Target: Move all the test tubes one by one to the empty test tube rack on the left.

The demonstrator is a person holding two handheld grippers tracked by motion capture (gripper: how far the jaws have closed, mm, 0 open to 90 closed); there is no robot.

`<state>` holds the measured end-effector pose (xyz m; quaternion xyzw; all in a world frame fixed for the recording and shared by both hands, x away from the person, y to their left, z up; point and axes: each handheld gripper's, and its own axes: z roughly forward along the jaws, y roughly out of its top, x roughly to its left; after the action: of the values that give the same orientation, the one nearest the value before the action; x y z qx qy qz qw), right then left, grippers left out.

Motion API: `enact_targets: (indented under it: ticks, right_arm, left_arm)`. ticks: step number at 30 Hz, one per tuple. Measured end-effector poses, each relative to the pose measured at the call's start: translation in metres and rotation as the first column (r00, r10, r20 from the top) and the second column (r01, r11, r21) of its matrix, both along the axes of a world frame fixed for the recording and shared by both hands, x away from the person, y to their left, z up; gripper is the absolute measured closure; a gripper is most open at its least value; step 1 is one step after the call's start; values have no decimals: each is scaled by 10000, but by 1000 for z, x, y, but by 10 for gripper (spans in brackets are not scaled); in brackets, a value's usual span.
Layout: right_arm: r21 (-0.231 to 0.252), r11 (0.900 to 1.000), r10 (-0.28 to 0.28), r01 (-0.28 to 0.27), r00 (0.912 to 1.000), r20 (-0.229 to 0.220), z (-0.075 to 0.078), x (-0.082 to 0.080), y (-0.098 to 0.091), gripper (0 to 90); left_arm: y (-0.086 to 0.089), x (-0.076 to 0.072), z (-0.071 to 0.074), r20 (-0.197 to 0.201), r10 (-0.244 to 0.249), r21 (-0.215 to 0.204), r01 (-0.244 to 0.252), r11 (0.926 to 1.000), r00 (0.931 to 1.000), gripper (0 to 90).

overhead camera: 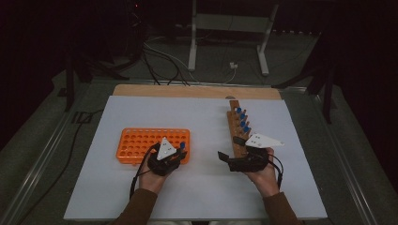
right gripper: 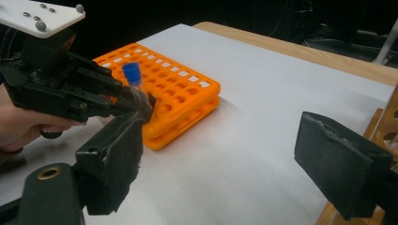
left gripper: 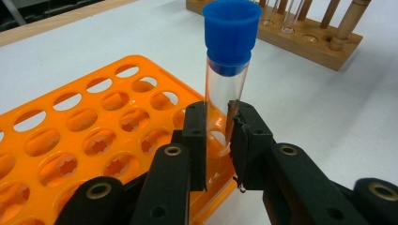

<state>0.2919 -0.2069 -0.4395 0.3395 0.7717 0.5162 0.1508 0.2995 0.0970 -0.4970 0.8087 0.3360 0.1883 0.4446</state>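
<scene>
Blue-capped tube (left gripper: 226,70) upright, clamped in left claw (left gripper: 217,140) over orange rack (left gripper: 70,136) corner; right claw (right gripper: 225,159) open.

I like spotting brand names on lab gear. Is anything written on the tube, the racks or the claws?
None: no readable word, number or sign on the tube, its blue cap, the orange rack, the wooden rack, the left claw or the right claw.
</scene>
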Motion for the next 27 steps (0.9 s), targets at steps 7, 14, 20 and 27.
enact_targets:
  ticks: [7, 14, 20, 27]
  right_arm:
    - [35, 10000, -3, 3, 10000, 8, 0, 0, 0, 157]
    - [82, 10000, -7, 6, 10000, 11, 0, 0, -1, 157]
    - [127, 9999, -38, 38, 10000, -3, -1, 0, -1, 157]
    - [193, 9998, -92, 91, 9999, 43, -1, -1, -2, 156]
  left_arm:
    - [0, 0, 0, -3, 2, -30, -2, 10000, 10000, 778]
    - [4, 1, -1, -213, -166, -503, 155, 9986, 9996, 626]
    - [15, 0, 6, -112, 85, -953, -95, 9954, 9999, 565]
    - [31, 1, 17, -170, 190, -1380, -212, 9902, 9997, 444]
